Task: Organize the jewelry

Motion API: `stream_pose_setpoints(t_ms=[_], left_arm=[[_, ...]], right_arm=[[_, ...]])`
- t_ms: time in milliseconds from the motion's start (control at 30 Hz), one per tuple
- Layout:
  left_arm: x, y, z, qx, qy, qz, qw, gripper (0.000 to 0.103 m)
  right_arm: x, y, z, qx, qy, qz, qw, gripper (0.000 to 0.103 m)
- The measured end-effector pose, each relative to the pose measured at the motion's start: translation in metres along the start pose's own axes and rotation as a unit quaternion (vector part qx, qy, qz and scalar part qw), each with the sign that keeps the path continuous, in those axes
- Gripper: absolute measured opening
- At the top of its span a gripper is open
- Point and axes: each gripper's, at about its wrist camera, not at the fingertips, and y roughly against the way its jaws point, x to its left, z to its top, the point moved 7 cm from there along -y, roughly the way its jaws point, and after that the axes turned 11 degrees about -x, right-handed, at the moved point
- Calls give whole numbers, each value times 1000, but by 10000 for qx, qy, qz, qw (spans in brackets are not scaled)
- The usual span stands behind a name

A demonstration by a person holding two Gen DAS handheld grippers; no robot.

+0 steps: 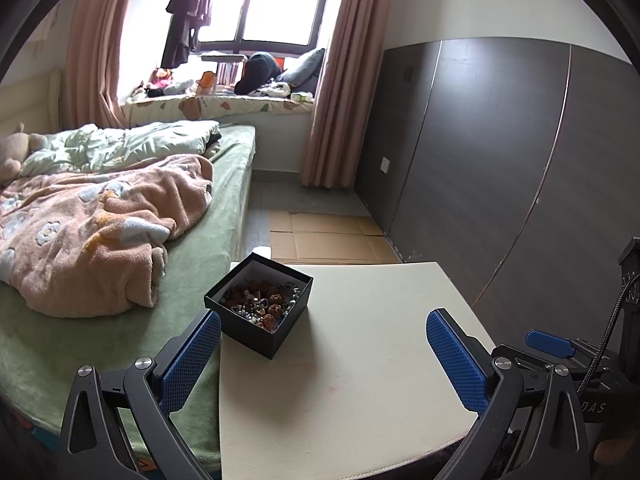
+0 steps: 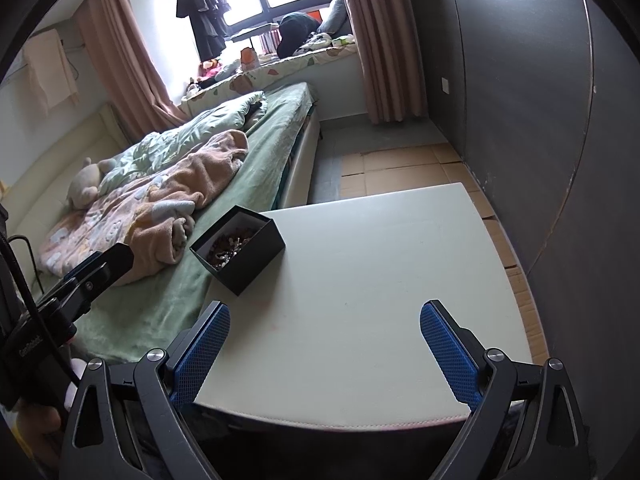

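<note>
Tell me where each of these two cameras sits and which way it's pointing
Left wrist view: rides the left claw, open, looking across the cream rectangular table toward the window; the open black square box of beaded jewelry lies just ahead; the right claw's blue pad shows at far right.
Right wrist view: rides the right claw, open, further right, facing the same way; the left claw and a hand show at left.
Shared: box, table, green bed, window.
</note>
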Motion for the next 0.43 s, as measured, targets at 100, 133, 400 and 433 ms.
stream_pose_setpoints(t_ms=[100,133,400,433], left_arm=[[0,-1,-1,16,10,11,10000,103],[1,-1,-1,18,11,24,10000,103],[0,0,-3,-3,-117,78,9999,103],[0,-1,-3,17,-114,69,9999,103]], right_arm=[[0,0,0,8,8,0,10000,96],[0,0,0,2,7,-3,10000,96],[3,-3,-5,46,53,3,10000,96],[3,-4,-5,55,69,-3,10000,96]])
